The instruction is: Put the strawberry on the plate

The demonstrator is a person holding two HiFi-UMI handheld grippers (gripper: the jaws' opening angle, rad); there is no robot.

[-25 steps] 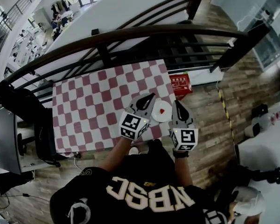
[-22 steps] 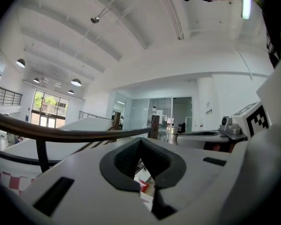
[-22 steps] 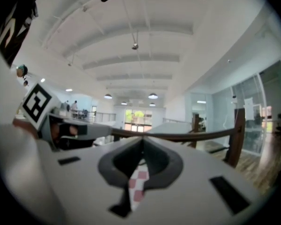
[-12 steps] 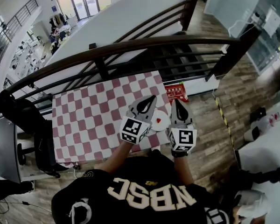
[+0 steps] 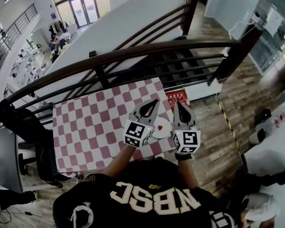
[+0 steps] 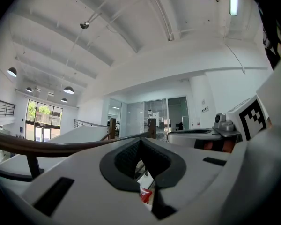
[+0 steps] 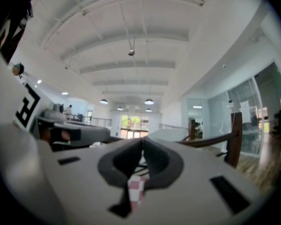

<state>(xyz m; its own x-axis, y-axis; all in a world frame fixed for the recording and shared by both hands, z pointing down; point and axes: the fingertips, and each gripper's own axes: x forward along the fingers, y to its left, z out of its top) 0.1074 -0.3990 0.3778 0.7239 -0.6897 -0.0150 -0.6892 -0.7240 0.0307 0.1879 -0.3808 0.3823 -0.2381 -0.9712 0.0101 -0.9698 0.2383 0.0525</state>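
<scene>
Head view: a dark railing curves past the far edge of your checkered counter, and a red box lies on the floor just off its right corner. The strawberry sits on the white plate near the counter's right edge, between your left gripper and right gripper. Both pairs of fingers are closed and empty, clear of the strawberry.
</scene>
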